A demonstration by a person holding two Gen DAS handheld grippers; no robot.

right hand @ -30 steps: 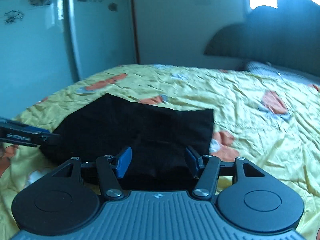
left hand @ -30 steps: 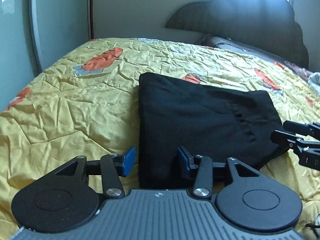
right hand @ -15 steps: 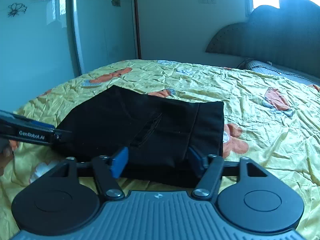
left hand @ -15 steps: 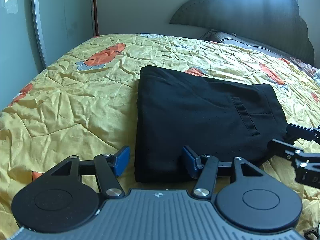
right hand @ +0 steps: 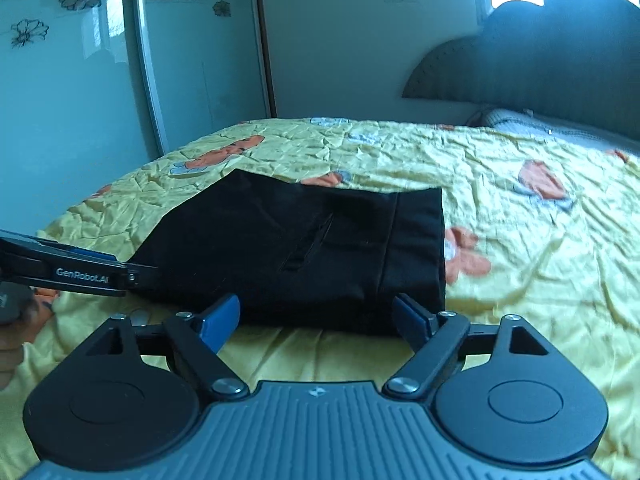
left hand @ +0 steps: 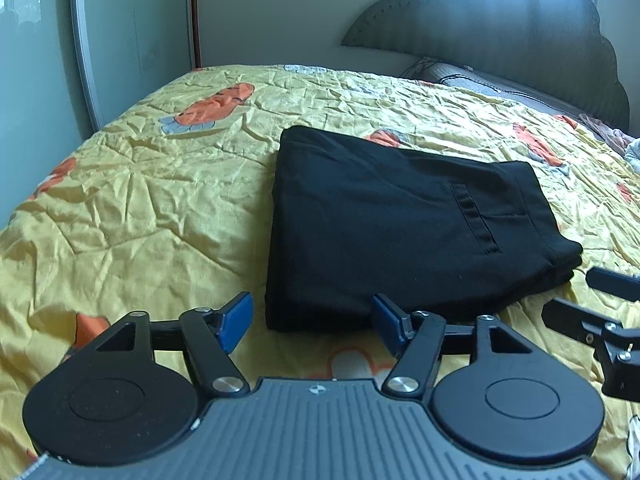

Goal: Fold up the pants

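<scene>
Though folded, pants point(left hand: 384, 220) mid-bedspread point(left hand: 140, 208)

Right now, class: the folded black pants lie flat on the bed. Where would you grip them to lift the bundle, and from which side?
Grip the near edge of the folded black pants, one tool at each near corner, coming in low from the front. The stacked layers there form a thick edge above the yellow quilt, and both open tools already face it: left tool, right tool.

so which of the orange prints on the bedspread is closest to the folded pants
The small orange print at the far edge of the black pants, partly tucked under them. The big print near the bed's far left corner lies well clear.
</scene>
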